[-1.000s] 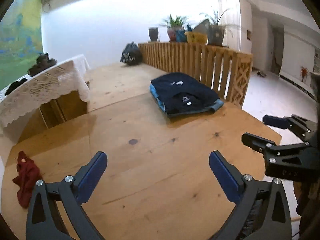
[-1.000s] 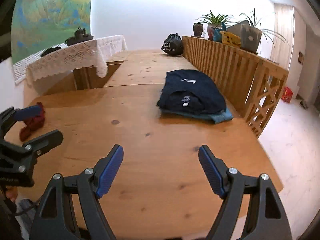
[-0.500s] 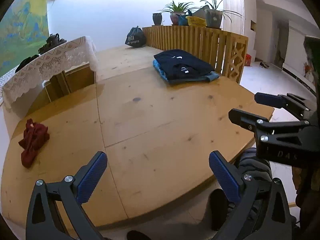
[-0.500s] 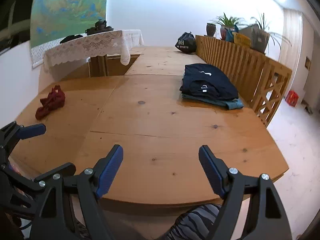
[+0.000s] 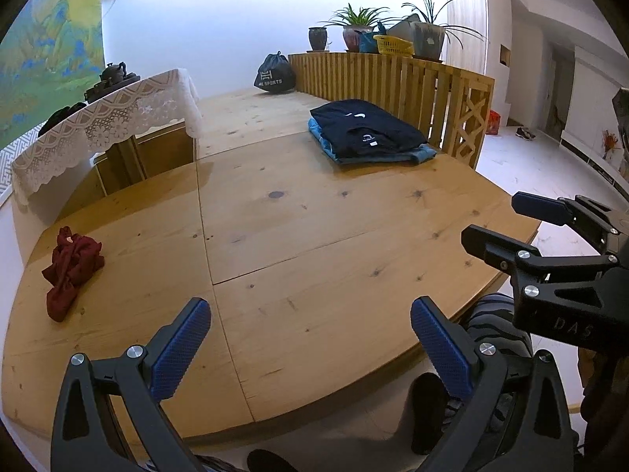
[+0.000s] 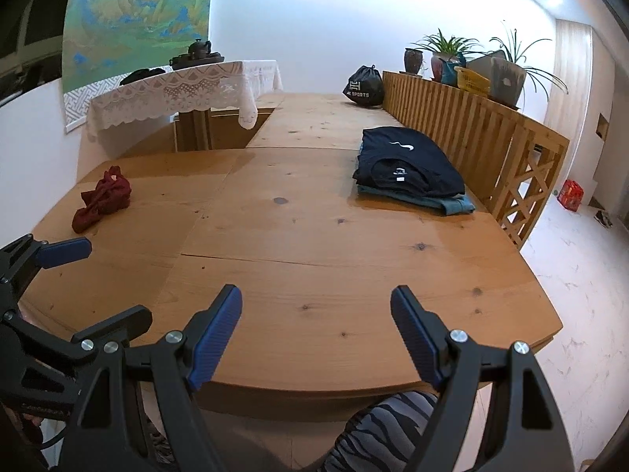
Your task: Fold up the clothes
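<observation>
A crumpled dark red garment (image 5: 72, 265) (image 6: 103, 200) lies near the left edge of the wooden table (image 5: 314, 244) (image 6: 322, 236). A folded stack of dark navy and blue clothes (image 5: 369, 133) (image 6: 409, 171) rests at the far right, beside the slatted wooden railing. My left gripper (image 5: 310, 334) hovers open over the table's near edge, nothing between its blue pads. My right gripper (image 6: 316, 326) is open too and empty, at the near edge. Each gripper shows in the other's view, the right gripper (image 5: 499, 224) at the right border and the left gripper (image 6: 90, 279) at the left border.
A slatted wooden railing (image 5: 412, 90) (image 6: 471, 126) with potted plants runs along the right. A lace-covered side table (image 5: 110, 118) (image 6: 184, 90) stands at the far left, a black sports bag (image 5: 275, 74) at the back. The person's striped trouser leg (image 6: 377, 432) shows below the table edge.
Both grippers have pulled back toward the table's near edge, so more of the tabletop and the red garment came into view. Over the last half second they held still, jaws unchanged.
</observation>
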`<state>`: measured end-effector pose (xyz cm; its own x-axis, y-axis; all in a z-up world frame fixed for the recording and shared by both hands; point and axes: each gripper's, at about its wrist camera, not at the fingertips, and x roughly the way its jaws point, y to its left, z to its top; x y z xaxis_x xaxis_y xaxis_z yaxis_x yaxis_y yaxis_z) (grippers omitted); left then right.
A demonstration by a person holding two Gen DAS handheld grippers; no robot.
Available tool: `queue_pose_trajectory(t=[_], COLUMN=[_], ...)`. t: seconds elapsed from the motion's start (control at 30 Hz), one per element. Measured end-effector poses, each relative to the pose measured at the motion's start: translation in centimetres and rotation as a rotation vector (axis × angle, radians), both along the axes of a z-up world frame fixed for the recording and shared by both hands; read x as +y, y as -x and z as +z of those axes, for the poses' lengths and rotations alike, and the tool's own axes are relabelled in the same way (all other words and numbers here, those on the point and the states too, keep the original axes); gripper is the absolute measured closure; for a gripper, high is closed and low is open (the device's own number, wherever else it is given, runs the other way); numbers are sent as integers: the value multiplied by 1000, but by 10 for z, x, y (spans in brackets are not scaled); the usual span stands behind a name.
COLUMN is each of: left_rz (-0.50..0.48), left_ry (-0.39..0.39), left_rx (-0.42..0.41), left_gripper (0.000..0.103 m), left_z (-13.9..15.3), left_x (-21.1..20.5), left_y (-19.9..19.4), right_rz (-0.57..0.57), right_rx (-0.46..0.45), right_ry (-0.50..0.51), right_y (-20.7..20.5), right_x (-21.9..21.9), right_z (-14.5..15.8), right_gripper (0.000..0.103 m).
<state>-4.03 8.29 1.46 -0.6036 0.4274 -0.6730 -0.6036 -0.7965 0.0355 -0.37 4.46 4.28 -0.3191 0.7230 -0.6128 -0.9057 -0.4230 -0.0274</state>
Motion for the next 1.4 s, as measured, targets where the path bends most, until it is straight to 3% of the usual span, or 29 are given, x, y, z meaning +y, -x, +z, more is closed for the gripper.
queue_pose_trajectory(t=[1.4], left_rz=[-27], left_ry=[3], left_rx=[9], left_gripper=[1], left_z=[4], left_x=[7], left_y=[-14], right_rz=[-7], right_rx=[-21], right_ry=[21], right_y=[4], right_x=[-5], right_z=[-5], right_gripper=[25])
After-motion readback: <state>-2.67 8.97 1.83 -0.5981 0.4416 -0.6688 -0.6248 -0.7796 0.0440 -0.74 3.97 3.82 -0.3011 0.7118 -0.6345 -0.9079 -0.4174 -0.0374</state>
